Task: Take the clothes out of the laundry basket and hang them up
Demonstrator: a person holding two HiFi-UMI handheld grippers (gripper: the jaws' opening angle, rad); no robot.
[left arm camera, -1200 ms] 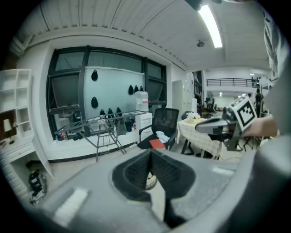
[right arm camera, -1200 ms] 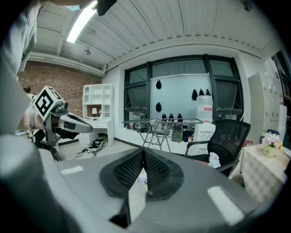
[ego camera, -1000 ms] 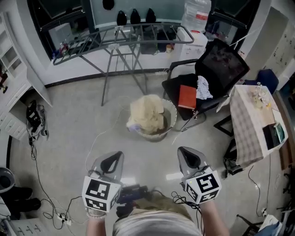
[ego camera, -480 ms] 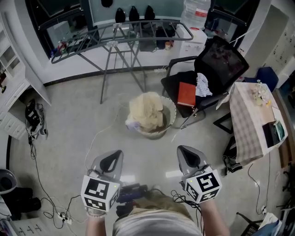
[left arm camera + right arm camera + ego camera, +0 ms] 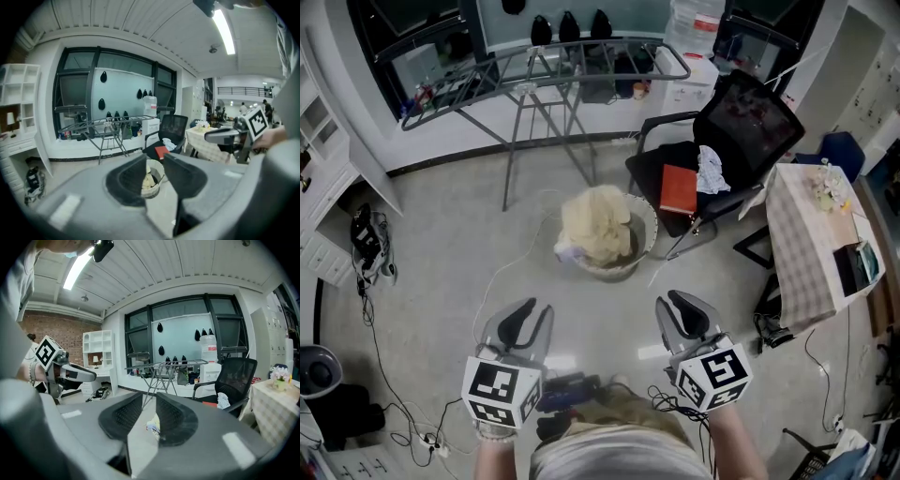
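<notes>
Legible text, brands, numbers: none. Black-and-white square markers on the cubes of the left gripper (image 5: 523,317) and the right gripper (image 5: 682,309): patterns only, no letters. Label on the large clear water bottle (image 5: 692,21): too small to read.

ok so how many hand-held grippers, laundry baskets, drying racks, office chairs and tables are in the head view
hand-held gripper: 2 (left hand-held gripper, right hand-held gripper)
laundry basket: 1
drying rack: 1
office chair: 1
table: 1
total: 6
</notes>
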